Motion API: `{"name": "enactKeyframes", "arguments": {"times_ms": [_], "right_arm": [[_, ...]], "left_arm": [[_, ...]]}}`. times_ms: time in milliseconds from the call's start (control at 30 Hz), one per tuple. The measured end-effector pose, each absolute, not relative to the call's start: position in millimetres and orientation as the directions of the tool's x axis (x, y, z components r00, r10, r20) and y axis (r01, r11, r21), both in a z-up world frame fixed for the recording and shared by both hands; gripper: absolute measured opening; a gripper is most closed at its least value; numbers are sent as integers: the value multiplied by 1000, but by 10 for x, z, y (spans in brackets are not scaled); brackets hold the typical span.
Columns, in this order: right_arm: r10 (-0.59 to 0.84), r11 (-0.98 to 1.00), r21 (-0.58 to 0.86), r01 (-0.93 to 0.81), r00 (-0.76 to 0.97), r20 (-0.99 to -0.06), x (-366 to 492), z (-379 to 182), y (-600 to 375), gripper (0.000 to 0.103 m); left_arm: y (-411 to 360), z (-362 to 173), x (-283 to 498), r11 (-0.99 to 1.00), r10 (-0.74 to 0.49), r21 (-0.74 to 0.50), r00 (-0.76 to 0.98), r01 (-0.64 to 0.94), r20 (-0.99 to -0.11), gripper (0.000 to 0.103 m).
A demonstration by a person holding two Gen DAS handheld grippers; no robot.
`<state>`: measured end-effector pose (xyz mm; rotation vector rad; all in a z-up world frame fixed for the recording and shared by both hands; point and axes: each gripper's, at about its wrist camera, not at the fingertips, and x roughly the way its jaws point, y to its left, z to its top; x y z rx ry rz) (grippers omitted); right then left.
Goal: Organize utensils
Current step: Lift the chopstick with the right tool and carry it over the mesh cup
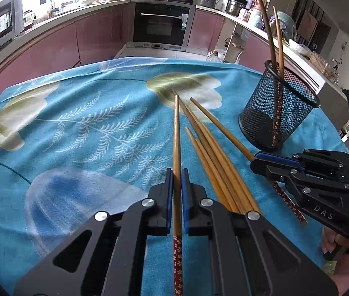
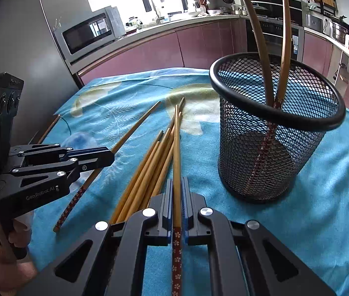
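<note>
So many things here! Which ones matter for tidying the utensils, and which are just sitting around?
Part of the job:
- left gripper, shut on one chopstick
- right gripper, shut on another chopstick
- loose chopsticks on the cloth
- mesh holder, two chopsticks inside

Just lying about:
- microwave
- oven
- pots
</note>
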<state>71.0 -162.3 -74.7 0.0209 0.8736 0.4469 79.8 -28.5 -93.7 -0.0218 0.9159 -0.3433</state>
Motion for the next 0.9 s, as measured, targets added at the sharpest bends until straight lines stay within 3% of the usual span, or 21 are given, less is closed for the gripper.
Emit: {"name": "enactKeyframes", "arguments": {"times_ms": [400, 900], "right_arm": [[591, 801, 363, -476, 537, -602, 434, -408, -1794, 6], [646, 762, 431, -483, 534, -545, 295, -372, -1989, 6]], "left_arm": [[-220, -470, 548, 875, -476, -298, 567, 381, -673, 7], [-281, -406, 506, 854, -514, -331, 551, 402, -658, 7]]}}
